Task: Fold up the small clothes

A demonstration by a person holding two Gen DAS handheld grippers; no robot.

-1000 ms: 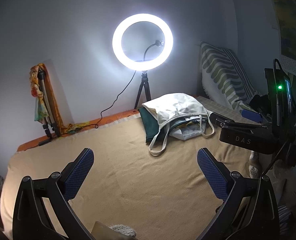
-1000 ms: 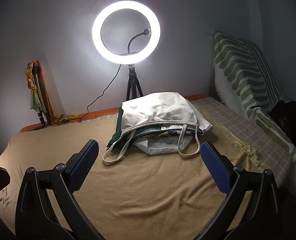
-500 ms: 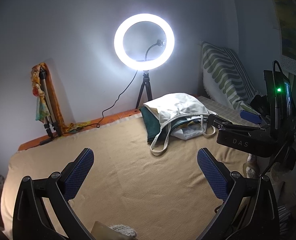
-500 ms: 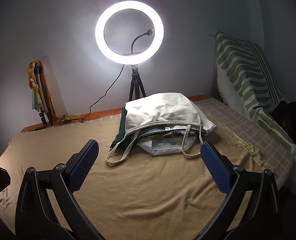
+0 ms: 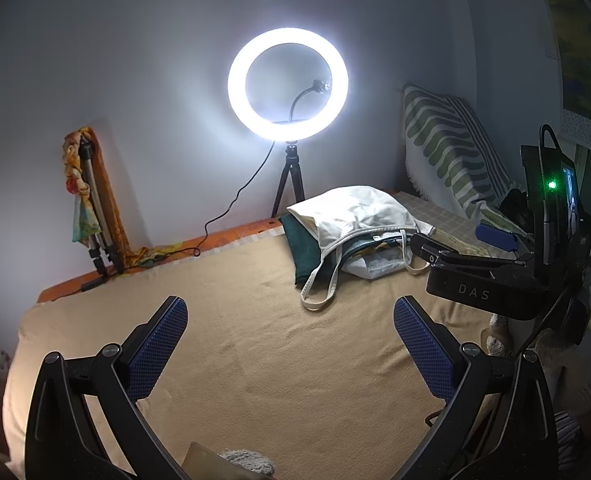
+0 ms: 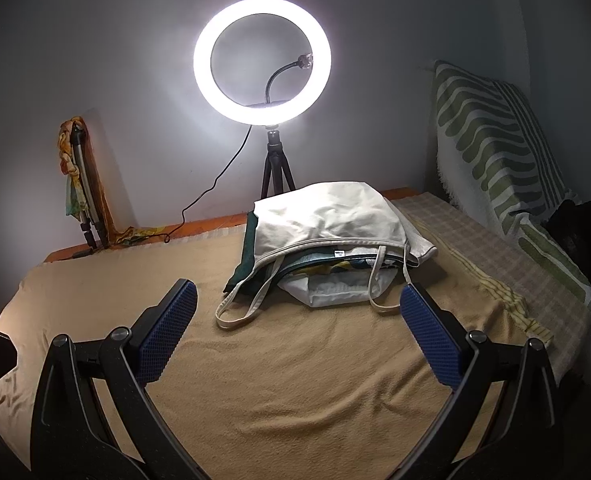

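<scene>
At the far side of the bed (image 6: 295,380), on its tan blanket, a white tote bag (image 6: 327,216) lies stuffed with clothes (image 6: 335,280), straps trailing forward; the right gripper (image 6: 295,320) hangs just before it, jaws spread wide and empty; the left gripper (image 5: 289,336) hovers farther back, likewise agape; a ring light (image 5: 287,84) glows behind.

left gripper (image 5: 289,332): black arms | blue textured pads (image 5: 157,346) | silver screws, seemingly
</scene>
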